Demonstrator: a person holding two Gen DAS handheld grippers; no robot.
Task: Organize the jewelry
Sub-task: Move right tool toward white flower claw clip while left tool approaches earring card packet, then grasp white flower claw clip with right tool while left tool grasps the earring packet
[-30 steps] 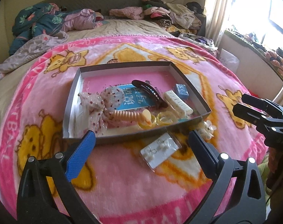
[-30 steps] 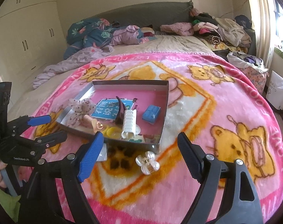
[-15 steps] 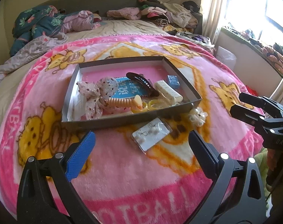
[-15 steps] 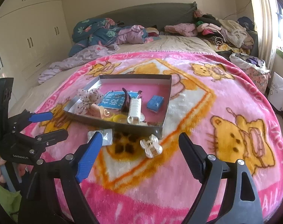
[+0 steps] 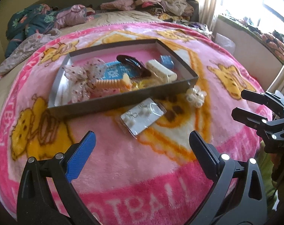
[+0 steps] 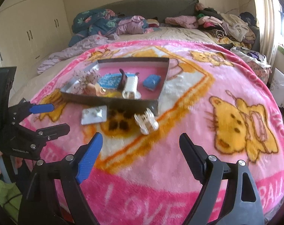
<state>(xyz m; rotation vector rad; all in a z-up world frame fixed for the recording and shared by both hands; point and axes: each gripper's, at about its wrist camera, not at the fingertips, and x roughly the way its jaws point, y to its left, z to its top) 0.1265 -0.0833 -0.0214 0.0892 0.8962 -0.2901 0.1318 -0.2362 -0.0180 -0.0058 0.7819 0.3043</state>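
A shallow grey box with a pink floor point(image 5: 123, 98) point(image 6: 112, 101) lies on the pink blanket and holds a dotted bow point(image 5: 80, 75), a peach coil tie point(image 5: 108, 83), a dark hair clip point(image 5: 134, 63), a cream claw clip point(image 5: 161, 70) and a small blue box point(image 5: 167, 61). A clear bag of earrings point(image 5: 142, 116) point(image 6: 94, 114) and a clear claw clip point(image 5: 196, 95) point(image 6: 145, 121) lie on the blanket just in front of the box. My left gripper point(image 5: 142, 144) point(image 6: 48, 118) is open and empty, back from the bag. My right gripper point(image 6: 140, 146) point(image 5: 239, 103) is open and empty, back from the clear clip.
The pink cartoon blanket point(image 6: 198, 103) covers the bed. Heaped clothes and bedding point(image 6: 108, 22) lie along the headboard. White wardrobes point(image 6: 29, 28) stand to the left, a window and curtain point(image 5: 254, 9) to the right.
Both grippers have drawn back from the box, so the box and loose items look farther away. Nothing has been picked up; both stay open.
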